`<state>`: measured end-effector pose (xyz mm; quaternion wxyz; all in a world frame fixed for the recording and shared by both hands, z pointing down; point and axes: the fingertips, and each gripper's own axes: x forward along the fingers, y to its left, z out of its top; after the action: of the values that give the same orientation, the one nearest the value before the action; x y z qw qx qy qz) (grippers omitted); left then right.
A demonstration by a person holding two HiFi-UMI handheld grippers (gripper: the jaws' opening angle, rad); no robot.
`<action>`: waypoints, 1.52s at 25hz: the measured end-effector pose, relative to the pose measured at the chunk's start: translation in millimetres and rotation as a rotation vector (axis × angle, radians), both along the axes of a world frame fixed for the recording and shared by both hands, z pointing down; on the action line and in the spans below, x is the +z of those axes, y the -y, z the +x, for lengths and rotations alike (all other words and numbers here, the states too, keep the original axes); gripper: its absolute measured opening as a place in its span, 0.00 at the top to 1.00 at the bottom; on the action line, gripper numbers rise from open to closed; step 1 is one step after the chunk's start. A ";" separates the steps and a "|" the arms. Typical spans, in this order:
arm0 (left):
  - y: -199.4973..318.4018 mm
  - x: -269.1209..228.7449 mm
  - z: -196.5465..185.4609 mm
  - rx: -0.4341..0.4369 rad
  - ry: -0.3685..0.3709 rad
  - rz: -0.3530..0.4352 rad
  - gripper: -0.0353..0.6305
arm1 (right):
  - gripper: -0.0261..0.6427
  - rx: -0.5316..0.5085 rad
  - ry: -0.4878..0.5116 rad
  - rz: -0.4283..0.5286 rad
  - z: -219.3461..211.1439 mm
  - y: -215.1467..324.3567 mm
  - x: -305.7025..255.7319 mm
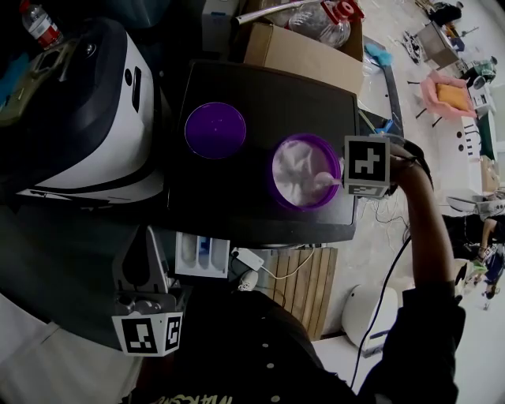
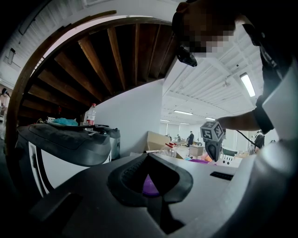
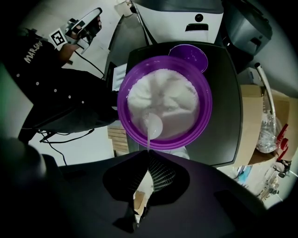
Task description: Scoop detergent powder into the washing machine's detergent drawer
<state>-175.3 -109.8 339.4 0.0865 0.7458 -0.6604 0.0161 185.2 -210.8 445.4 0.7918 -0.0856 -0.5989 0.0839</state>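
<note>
A purple bowl (image 1: 304,170) of white detergent powder (image 3: 163,100) stands on the black machine top (image 1: 260,87). Its purple lid (image 1: 215,130) lies to the left of it. My right gripper (image 1: 345,180) (image 3: 148,153) is at the bowl's right rim, shut on the handle of a white spoon (image 3: 153,124). The spoon's bowl rests in the powder. The white detergent drawer (image 1: 203,254) sticks out open below the top's front edge. My left gripper (image 1: 148,241) (image 2: 150,158) is just left of the drawer, shut, with nothing between its fingers.
A large white and black appliance (image 1: 87,110) stands to the left of the machine top. Behind are a cardboard box (image 1: 300,51), a glass jar (image 1: 323,20) and a plastic bottle (image 1: 39,24). Below the drawer are a power strip (image 1: 248,259) and wooden slats (image 1: 304,284).
</note>
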 end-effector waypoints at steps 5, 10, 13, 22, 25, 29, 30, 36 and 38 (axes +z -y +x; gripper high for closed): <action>-4.8 -3.7 -1.3 -0.006 0.004 0.006 0.93 | 0.91 0.026 0.025 -0.006 0.4 -2.7 0.2; -8.8 -7.0 1.0 -0.005 0.008 0.014 0.93 | 0.91 0.088 0.099 -0.015 -3.7 -5.8 -0.1; -12.3 -9.8 2.2 -0.006 0.008 0.021 0.93 | 0.91 0.152 0.164 -0.061 -9.7 -13.7 1.1; -20.4 -19.8 5.1 -0.005 0.016 0.047 0.93 | 0.91 0.410 0.393 -0.193 -22.1 -36.0 6.0; -23.4 -22.8 7.9 -0.002 0.019 0.054 0.93 | 0.91 0.494 0.470 -0.229 -26.6 -42.5 4.9; -26.0 -29.0 12.2 0.005 0.022 0.067 0.93 | 0.91 0.611 0.588 -0.276 -35.7 -49.9 1.6; -26.3 -30.6 12.9 0.006 0.024 0.070 0.93 | 0.91 0.643 0.618 -0.281 -36.9 -50.3 1.1; -30.4 -38.4 18.4 0.008 0.031 0.085 0.93 | 0.91 0.848 0.837 -0.341 -45.6 -55.6 -9.9; -31.4 -40.6 19.7 0.006 0.035 0.089 0.93 | 0.91 0.911 0.918 -0.356 -49.8 -56.3 -17.7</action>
<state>-155.5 -78.4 298.8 0.0416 0.7505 -0.6595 0.0001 135.4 -154.5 427.8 0.3159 0.0191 -0.8283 0.4623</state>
